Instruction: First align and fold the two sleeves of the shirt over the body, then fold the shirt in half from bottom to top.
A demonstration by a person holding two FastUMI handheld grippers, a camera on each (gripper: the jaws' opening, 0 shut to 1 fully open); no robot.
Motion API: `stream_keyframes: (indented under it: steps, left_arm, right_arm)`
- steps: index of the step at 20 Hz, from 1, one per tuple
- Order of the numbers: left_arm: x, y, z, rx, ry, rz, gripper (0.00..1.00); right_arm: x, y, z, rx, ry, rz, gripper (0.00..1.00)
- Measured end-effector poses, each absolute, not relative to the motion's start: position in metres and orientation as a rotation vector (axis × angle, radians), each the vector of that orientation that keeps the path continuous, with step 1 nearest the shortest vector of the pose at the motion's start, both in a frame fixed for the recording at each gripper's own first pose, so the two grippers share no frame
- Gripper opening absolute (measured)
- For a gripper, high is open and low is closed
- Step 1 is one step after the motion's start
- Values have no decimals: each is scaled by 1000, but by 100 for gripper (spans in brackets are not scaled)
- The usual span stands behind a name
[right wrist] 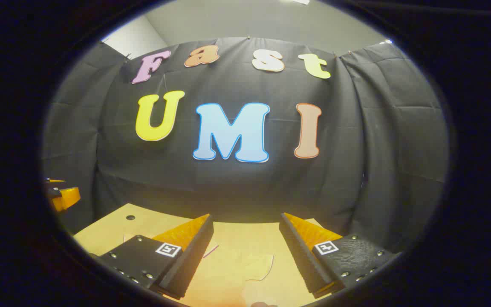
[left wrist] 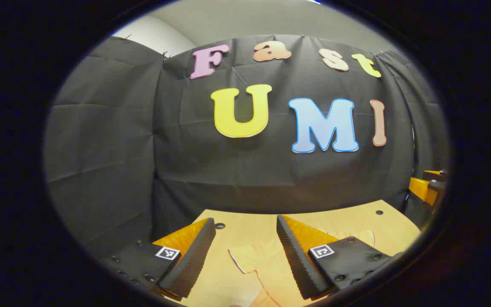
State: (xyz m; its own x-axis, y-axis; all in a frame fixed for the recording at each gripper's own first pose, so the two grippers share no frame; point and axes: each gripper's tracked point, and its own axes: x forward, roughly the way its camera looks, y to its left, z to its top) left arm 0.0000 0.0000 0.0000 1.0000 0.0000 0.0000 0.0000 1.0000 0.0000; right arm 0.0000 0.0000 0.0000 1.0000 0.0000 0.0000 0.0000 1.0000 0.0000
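The shirt (left wrist: 267, 264) lies flat on the bench (left wrist: 382, 224), below and between the left gripper (left wrist: 245, 251) fingers, its long axis running away from them, a sleeve ahead of the left finger. Both the left and the right gripper (right wrist: 245, 251) hover level above it, fingers apart and empty; the left looks nearer the cloth.

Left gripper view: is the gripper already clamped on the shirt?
No. The left gripper has its jaws spread wide above the shirt, which lies flat on the table.
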Motion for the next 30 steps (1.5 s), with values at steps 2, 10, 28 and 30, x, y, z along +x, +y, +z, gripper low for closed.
stream_keyframes:
  steps: [2, 10, 28, 30]
  left_arm:
    - [1, -2, 1, 3, -3, -9, 94]
    - [7, -9, -1, -2, 11, -34, 94]
    - [21, -20, -6, 9, 13, -22, 94]
    - [21, -20, -7, 13, 14, -21, 94]
  right_arm:
    - [-1, 1, -1, 7, 5, 0, 98]
    - [-6, -3, -8, 32, 33, -16, 98]
    - [40, -24, -86, 55, 265, -47, 98]
    - [53, -29, -107, 69, 316, -51, 95]
